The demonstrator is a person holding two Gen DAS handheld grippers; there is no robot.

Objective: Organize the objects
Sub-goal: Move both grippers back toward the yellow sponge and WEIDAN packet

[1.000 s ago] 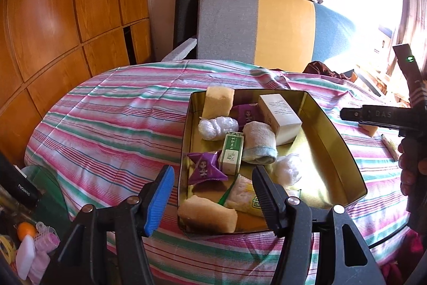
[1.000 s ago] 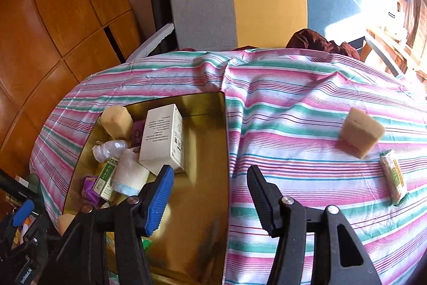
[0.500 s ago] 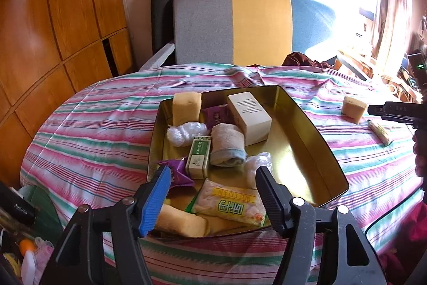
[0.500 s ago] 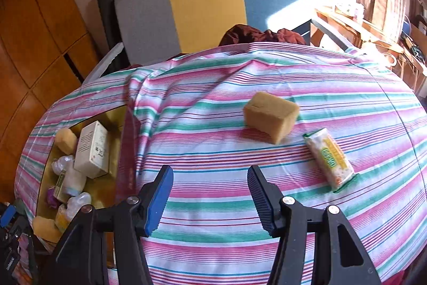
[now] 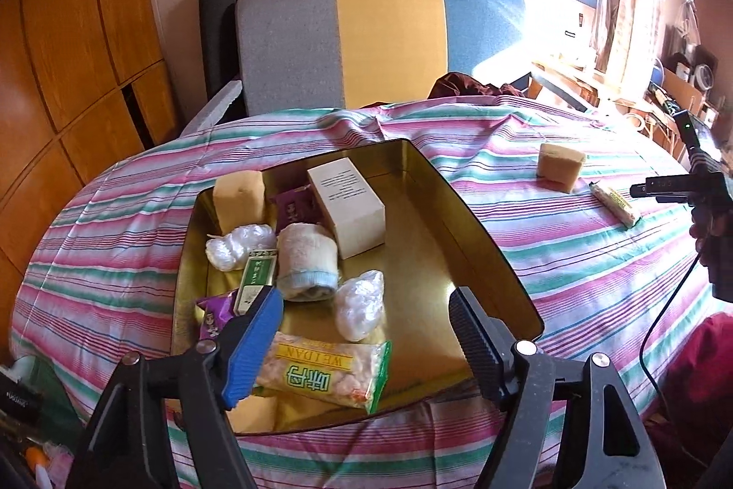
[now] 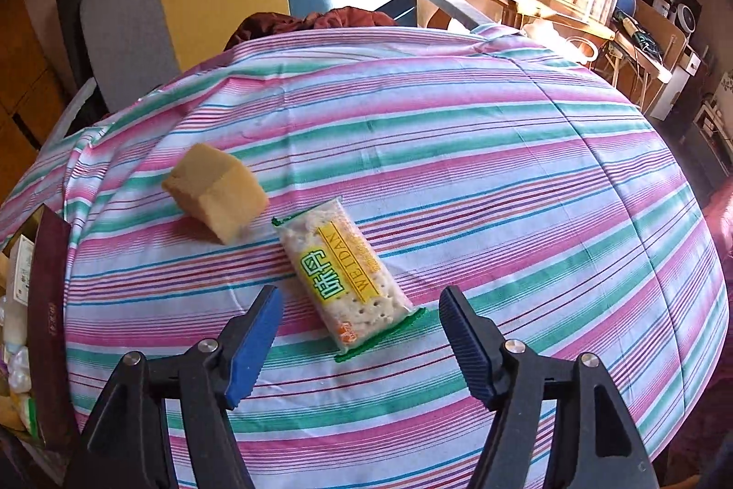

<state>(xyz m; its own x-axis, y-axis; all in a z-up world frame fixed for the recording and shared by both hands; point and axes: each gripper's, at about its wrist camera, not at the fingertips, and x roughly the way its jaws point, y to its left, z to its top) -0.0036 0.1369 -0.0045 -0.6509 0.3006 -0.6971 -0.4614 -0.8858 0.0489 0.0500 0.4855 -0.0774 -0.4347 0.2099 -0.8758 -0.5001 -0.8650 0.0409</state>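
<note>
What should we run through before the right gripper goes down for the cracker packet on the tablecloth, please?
1. Right gripper open, nothing between the pads: ok; its jaws have just been opening.
2. Cracker packet lined up ahead of the gap: ok, though it lies at a slant to the jaws.
3. Sponge apart from the packet: ok, close but not touching.
4. Free floor in the gold tin for the packet: ok, its right half is bare.
5. Left gripper empty and open over the tin: ok.
6. Height of the right pads above the cloth: cannot tell.
</note>
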